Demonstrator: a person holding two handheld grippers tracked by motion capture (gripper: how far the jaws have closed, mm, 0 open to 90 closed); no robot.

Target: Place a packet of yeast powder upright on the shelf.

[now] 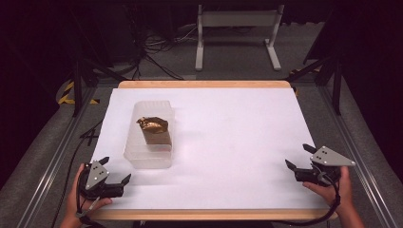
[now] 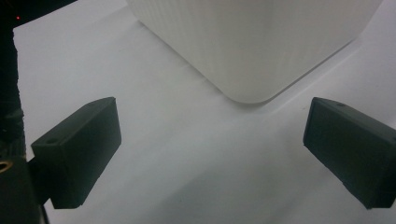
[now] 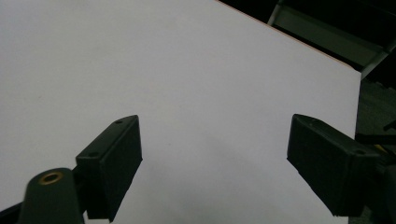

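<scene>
Nearest to us, at the front edge of the white-covered tabletop, we see the left gripper held in a hand at the near left corner and the right gripper held in a hand at the near right corner, the two well apart. In the left gripper view, the left gripper's black fingers are spread wide with nothing between them, resting low over the bare white surface. In the right gripper view, the right gripper's black fingers are likewise spread wide and hold nothing; ahead of them lies plain white tabletop.

Just beyond the left gripper's fingers, and slightly toward the right one, stands a translucent ribbed plastic rectangular container. Its rounded near corner shows close ahead of the left gripper's fingers in that gripper's view, apart from them and not touched. Inside the container, toward its middle, sits a crumpled shiny golden-brown wrapper-like object; we cannot tell what it is made of. The container is far to the side of the right gripper's fingers, across a wide stretch of bare white surface.

Farther on, the white cover ends at a light wooden rim along the far edge of the tabletop. Beyond it we see grey floor, dark cables and the white metal legs of a stand.
</scene>
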